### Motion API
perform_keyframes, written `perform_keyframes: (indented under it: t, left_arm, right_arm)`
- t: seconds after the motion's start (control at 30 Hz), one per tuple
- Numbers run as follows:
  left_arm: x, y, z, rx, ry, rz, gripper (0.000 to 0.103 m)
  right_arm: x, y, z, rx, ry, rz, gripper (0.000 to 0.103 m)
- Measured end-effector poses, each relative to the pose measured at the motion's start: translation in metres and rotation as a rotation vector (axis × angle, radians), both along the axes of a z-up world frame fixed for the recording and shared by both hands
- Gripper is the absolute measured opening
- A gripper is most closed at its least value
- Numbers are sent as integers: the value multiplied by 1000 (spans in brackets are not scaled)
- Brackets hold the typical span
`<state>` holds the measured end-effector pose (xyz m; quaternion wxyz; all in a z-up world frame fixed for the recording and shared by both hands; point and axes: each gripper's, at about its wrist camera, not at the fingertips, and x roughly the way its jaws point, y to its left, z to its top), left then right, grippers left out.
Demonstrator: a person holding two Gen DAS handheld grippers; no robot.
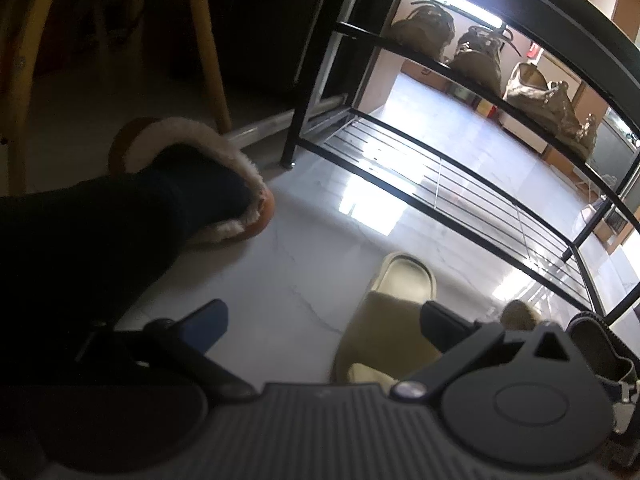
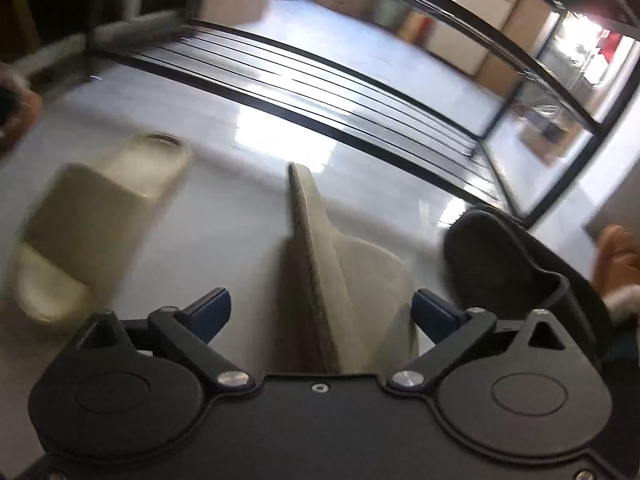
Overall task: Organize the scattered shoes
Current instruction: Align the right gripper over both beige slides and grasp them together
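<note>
A: Where does the nearest shoe sit against the right gripper?

B: A beige slide on its edge stands between the two blue-padded fingers, sole turned to the left, strap bulging to the right. The jaws are spread wide; the right pad looks to be at or very near the strap, and the left one stands off from the sole. The slide's far tip points toward the rack.

A: And the left gripper?

B: Jaws apart as well, nothing between them but floor. Its right finger overlaps the strap of a flat beige slide lying sole-down on the pale floor; whether they touch, I cannot tell. That same slide appears to the left in the right wrist view, blurred.

A: How are the tools angled?

B: Both are low, tilted down at the floor and facing the rack.

A: What else is near?

B: A dark shoe lies just right of the upright slide. A person's dark-clad leg, foot in a brown fleece-lined slipper, stands on the left of the left view.

A: Farther off?

B: A black metal shoe rack: its bottom wire shelf is bare, and the shelf above carries tan lace-up boots. A wooden chair leg rises behind the slipper.
</note>
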<state>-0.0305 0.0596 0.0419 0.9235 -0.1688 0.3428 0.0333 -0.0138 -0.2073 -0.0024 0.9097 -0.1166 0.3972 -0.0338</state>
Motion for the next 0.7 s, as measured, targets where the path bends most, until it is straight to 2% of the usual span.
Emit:
perform_keyframes:
  t: [0.17, 0.27, 0.37, 0.43, 0.5, 0.7]
  left_arm:
    - [0, 4, -1, -8, 10, 18, 102]
    - [0, 5, -2, -9, 15, 20, 102]
    - [0, 4, -2, -8, 19, 14, 102]
    - [1, 3, -3, -8, 24, 9, 102]
    - [1, 2, -4, -6, 30, 6, 102]
    - [1, 0, -7, 4, 39, -2, 102]
  right_arm:
    - [1, -22, 25, 393, 6, 34, 102]
    - [4, -48, 36, 526, -46, -68, 103]
    - [10, -88, 33, 649, -20, -209, 103]
    - [13, -99, 24, 666, 30, -235, 103]
    - [14, -99, 16, 633, 77, -221, 103]
    - [18, -57, -5, 373, 145, -47, 103]
